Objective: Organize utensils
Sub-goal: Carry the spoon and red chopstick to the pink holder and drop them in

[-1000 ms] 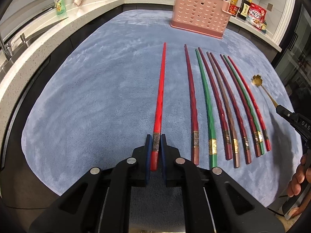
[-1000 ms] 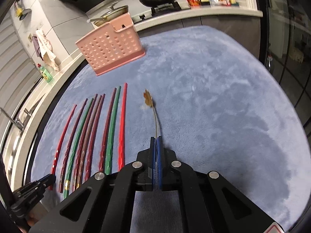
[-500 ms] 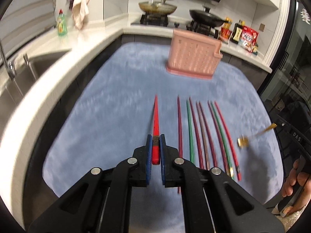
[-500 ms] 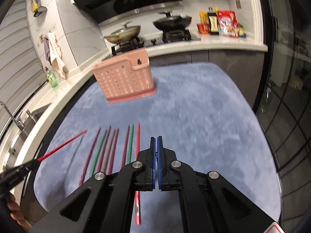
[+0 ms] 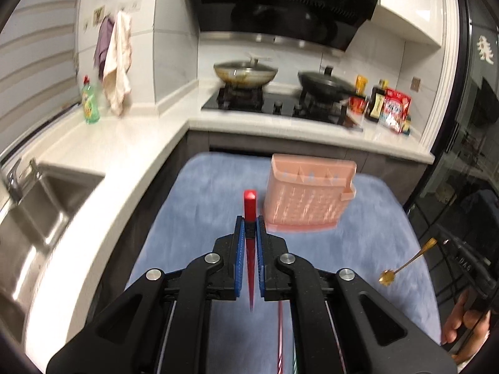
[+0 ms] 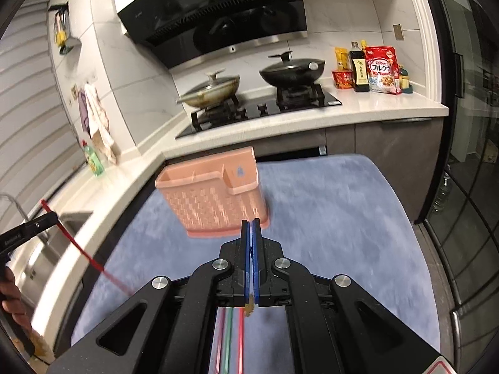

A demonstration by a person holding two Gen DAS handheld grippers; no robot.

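Blue mat (image 5: 193,193), pink caddy (image 5: 307,199), red chopstick (image 5: 250,205) clamped

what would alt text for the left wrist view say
The left gripper, its fingers shut on a red chopstick, is raised over a blue mat facing a pink utensil holder. At right, the right gripper holds a gold spoon; a kitchen counter with stove and pans lies behind.

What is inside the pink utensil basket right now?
The pink utensil basket shows divided compartments at its open top, and no utensil sticks out above the rim. The lower parts of the compartments are hidden by its walls, so I cannot see to the bottom.
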